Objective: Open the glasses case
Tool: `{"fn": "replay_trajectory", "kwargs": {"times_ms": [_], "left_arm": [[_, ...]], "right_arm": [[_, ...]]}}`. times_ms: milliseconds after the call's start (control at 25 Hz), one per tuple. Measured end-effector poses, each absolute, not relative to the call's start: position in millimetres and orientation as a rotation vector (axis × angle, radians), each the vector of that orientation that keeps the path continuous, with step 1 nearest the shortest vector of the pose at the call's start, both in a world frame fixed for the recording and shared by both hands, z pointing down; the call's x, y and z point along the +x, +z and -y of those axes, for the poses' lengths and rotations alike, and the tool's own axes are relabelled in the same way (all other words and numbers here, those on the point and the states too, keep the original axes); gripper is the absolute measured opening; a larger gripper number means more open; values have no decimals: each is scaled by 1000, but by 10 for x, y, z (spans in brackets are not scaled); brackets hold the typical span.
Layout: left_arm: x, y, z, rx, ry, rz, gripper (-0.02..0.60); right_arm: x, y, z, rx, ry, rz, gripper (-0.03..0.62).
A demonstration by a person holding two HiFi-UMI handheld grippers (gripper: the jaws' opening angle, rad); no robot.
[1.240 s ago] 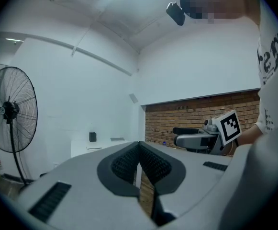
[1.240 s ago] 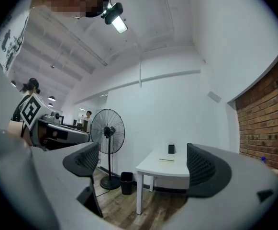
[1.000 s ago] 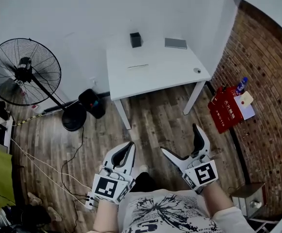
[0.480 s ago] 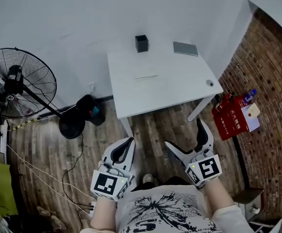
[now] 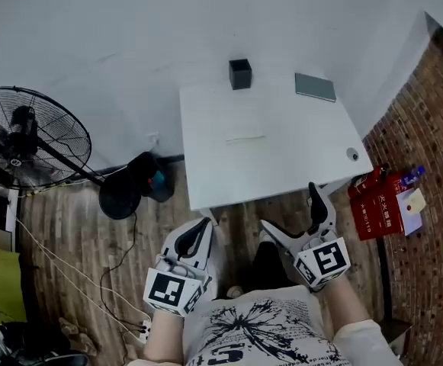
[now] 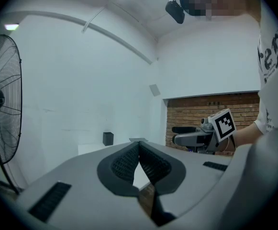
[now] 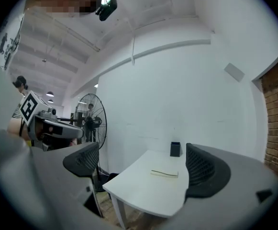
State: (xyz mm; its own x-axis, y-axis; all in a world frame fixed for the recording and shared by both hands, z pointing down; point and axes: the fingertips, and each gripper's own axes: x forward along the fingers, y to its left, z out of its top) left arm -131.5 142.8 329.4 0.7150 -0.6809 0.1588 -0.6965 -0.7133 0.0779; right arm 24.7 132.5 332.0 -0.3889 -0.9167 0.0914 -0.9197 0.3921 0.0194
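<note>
A white table (image 5: 282, 158) stands ahead against the wall. A thin pale flat case (image 5: 245, 138) lies near its middle, seen also as a flat case (image 7: 164, 173) in the right gripper view. A grey flat rectangle (image 5: 315, 87) lies at the far right corner and a small black box (image 5: 240, 74) at the back. My left gripper (image 5: 203, 227) hangs short of the table's near edge, jaws shut with nothing between them (image 6: 139, 145). My right gripper (image 5: 290, 210) is beside it, open and empty (image 7: 143, 164), pointing at the table.
A standing fan (image 5: 34, 136) is on the left, with a black bag (image 5: 149, 175) at its base and cables over the wood floor. A red box (image 5: 377, 204) leans by the brick wall on the right. A small round knob (image 5: 351, 155) sits on the table's right edge.
The table has drawn nearer to both grippers and shifted right in the head view. Both grippers keep the same pose and jaw state.
</note>
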Motion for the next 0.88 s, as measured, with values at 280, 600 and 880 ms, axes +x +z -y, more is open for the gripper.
{"fn": "replay_trajectory", "kwargs": {"times_ms": [280,600,880], "left_arm": [[-796,3200,-255,2732,215,1287,14],[-36,3320,820,2681,236,1380,13],[294,3665,1432,2610,306,1400,13]], "right_arm": [[779,3356,1,1555,100,2594,574],[1376,3490,1177,1382,93,2615,574],[1568,3956,1730,1207,236,2588,574]]}}
